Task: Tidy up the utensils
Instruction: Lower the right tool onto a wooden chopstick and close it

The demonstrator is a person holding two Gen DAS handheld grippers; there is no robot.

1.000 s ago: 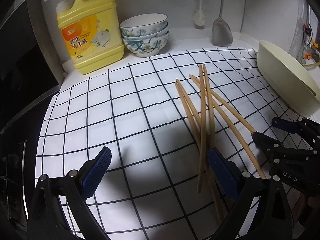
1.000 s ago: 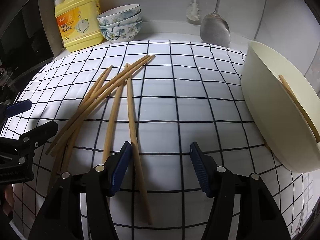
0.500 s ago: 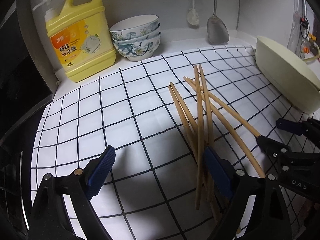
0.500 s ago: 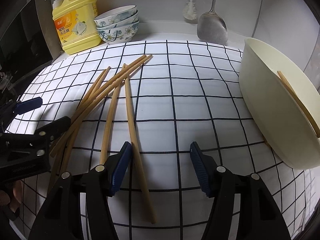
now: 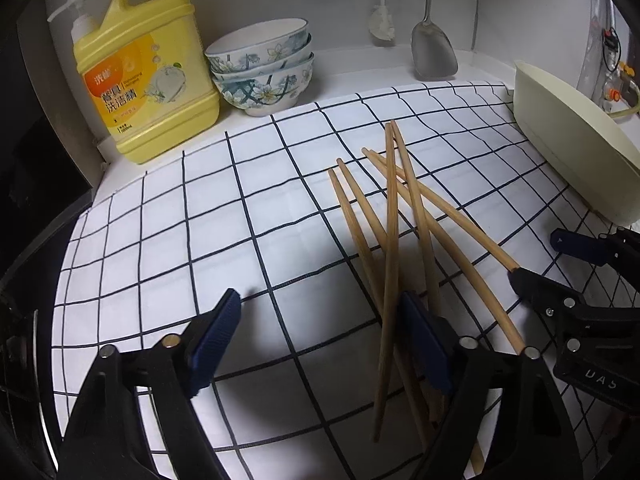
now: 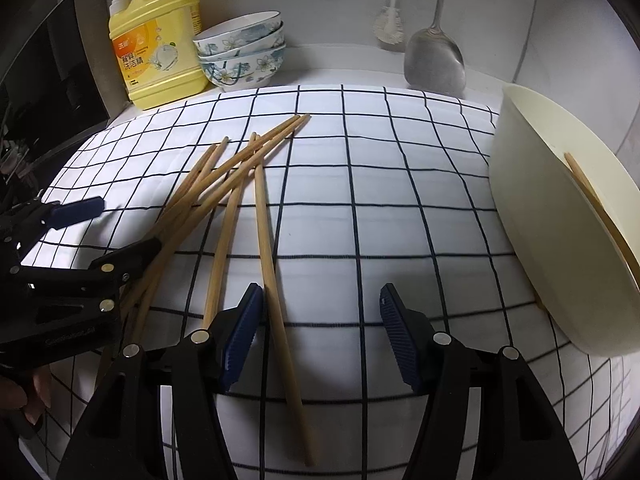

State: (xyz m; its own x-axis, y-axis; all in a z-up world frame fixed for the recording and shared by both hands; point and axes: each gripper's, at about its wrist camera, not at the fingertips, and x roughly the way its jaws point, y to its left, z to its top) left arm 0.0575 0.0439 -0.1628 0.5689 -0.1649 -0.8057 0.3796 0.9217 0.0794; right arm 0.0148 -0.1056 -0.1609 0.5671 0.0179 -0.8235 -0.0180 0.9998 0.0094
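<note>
Several wooden chopsticks lie crossed in a loose pile on the checked cloth; they also show in the right wrist view. My left gripper is open low over the cloth, its right finger beside the near ends of the pile. My right gripper is open, with one chopstick running just inside its left finger. A cream tub at the right holds one chopstick.
A yellow detergent jug and stacked floral bowls stand at the back wall. A metal spatula and a brush hang there. Each gripper shows in the other's view, the right, the left.
Both grippers have drifted slightly forward and lower toward the chopstick pile. The chopsticks have not moved. Both grippers stay open.
</note>
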